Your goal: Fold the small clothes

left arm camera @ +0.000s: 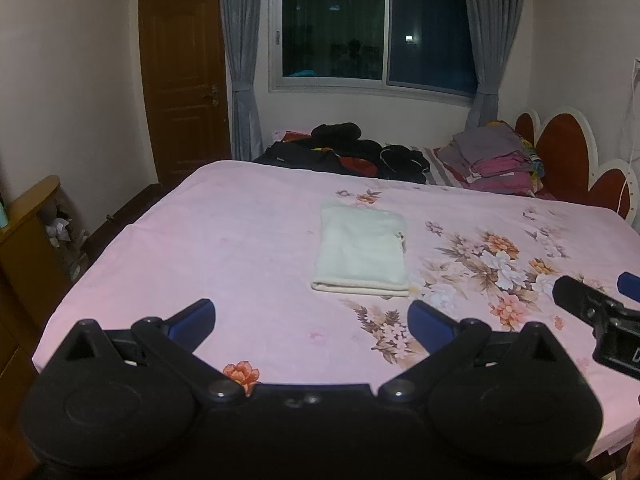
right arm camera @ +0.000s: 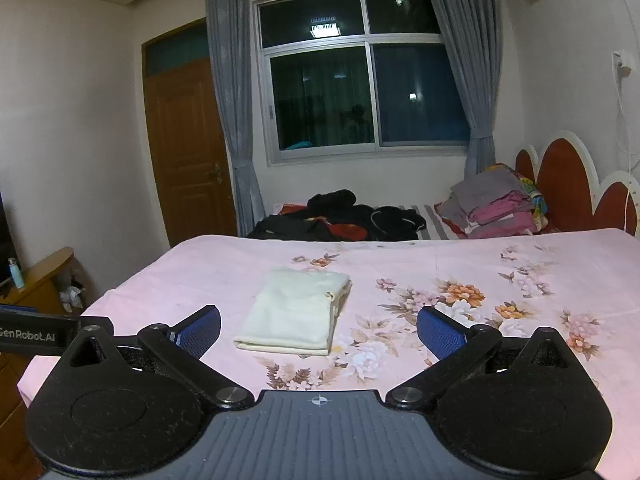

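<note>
Both tongs spread apart, left tongs (left arm camera: 311,318), right tongs (right arm camera: 319,330), folded cream cloth (left arm camera: 362,253) on pink bedspread (left arm camera: 224,240)

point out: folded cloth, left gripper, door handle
folded cloth (left arm camera: 362,250): left wrist view, middle of its top face
left gripper (left arm camera: 312,316): left wrist view, midway between its open fingertips
door handle (right arm camera: 216,172): right wrist view, the metal lever

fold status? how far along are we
Done: the cream cloth garment lies folded into a flat rectangle on the pink floral bedsheet. In hand: nothing; left gripper and right gripper are both open, short of it. Left: possibly the dark clothes heap behind.
</note>
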The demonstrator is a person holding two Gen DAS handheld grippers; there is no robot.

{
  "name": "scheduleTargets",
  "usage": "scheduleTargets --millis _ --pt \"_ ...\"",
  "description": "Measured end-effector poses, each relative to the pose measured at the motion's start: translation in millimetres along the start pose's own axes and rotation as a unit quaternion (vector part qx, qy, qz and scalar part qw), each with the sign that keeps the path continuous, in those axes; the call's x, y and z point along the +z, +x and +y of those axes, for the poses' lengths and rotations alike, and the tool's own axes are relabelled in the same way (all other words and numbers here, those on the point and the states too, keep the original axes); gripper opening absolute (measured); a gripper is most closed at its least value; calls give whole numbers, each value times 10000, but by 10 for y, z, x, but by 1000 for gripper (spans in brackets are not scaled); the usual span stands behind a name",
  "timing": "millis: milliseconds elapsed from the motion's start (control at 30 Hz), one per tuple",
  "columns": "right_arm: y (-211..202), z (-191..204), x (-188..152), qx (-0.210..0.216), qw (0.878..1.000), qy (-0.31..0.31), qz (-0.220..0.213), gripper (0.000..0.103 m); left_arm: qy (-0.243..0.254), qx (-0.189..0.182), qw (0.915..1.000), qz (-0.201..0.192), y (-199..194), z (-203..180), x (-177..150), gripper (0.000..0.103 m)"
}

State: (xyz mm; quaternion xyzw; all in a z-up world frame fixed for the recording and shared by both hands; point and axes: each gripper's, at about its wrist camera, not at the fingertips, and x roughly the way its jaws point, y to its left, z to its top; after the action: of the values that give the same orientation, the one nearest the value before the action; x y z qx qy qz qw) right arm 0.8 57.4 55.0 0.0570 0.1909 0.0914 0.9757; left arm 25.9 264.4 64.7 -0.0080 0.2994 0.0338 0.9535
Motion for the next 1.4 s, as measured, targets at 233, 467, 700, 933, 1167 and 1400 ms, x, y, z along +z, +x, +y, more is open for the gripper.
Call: scheduleTargets --millis 233,467,700,933,1167,1400 --pt "-30 -57 -5 -40 10000 16 1 103 15 -10 10000 -1 -12 -57 -8 103" --pt "-59 -43 -8 -1 10000 20 11 103 11 3 10000 25 -17 -67 -18 103" --pt "-32 -29 -17 12 10000 12 45 103 2 16 10000 67 -16 -65 -14 103" --pt "2 -31 -21 11 10000 11 53 103 -12 18 10000 97 3 -51 -10 103" --pt "17 -34 -33 21 10000 12 73 103 -10 0 9999 136 26 -37 -10 103" --pt "58 -40 -53 -6 9999 32 120 103 -31 -24 9998 197 70 -30 -7 103"
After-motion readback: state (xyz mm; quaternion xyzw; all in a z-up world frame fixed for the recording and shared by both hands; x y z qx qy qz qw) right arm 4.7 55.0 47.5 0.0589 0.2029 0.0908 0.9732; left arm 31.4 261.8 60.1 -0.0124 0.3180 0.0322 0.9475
